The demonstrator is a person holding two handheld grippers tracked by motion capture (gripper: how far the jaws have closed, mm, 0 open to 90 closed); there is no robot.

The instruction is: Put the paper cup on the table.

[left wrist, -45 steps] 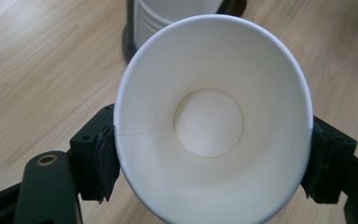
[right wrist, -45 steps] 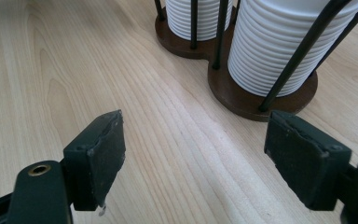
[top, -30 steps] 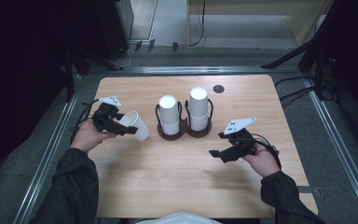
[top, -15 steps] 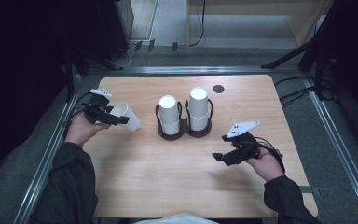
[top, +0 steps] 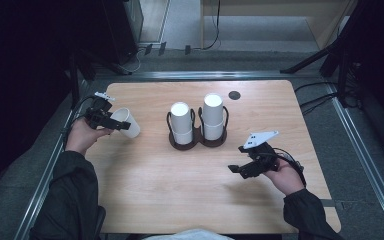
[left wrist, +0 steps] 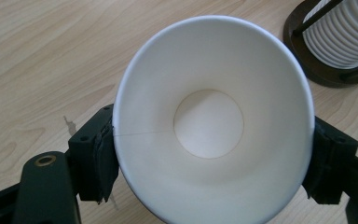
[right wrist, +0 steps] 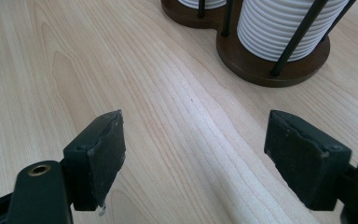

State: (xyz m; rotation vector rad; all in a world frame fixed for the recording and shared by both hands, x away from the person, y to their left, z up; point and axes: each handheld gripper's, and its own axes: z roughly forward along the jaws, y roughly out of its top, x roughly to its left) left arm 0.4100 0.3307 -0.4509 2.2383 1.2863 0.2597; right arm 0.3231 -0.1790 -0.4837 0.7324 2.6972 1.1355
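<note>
Right gripper [top: 236, 170]: sitting low over the near right part of the table [top: 145, 200], jaws standing wide apart with nothing but bare wood between them; its pads [right wrist: 100, 154] are hovering just above the grain.
Right hand [top: 286, 176]: coming in from the bottom edge in a dark sleeve, wrapping the gripper's body, cable trailing behind.
Left gripper [top: 122, 125]: reaching in at the left edge of the table, jaws closing on either side of a white paper cup [top: 125, 121] and gripping it by the wall near the rim.
Paper cup, close up [left wrist: 212, 121]: lying tipped with its open mouth facing the gripper's camera; it is looking empty inside, and whether it is touching the wood I can't quite tell.
Cup holder [top: 198, 141]: standing mid-table, a dark twin base with thin black uprights, well apart from both grippers.
Cup stacks: two stacks of white cups are sitting in it, the left stack [top: 181, 121] shorter, the right stack [top: 213, 116] taller.
Black disc [top: 234, 95]: lying near the far edge, beyond the holder.
</note>
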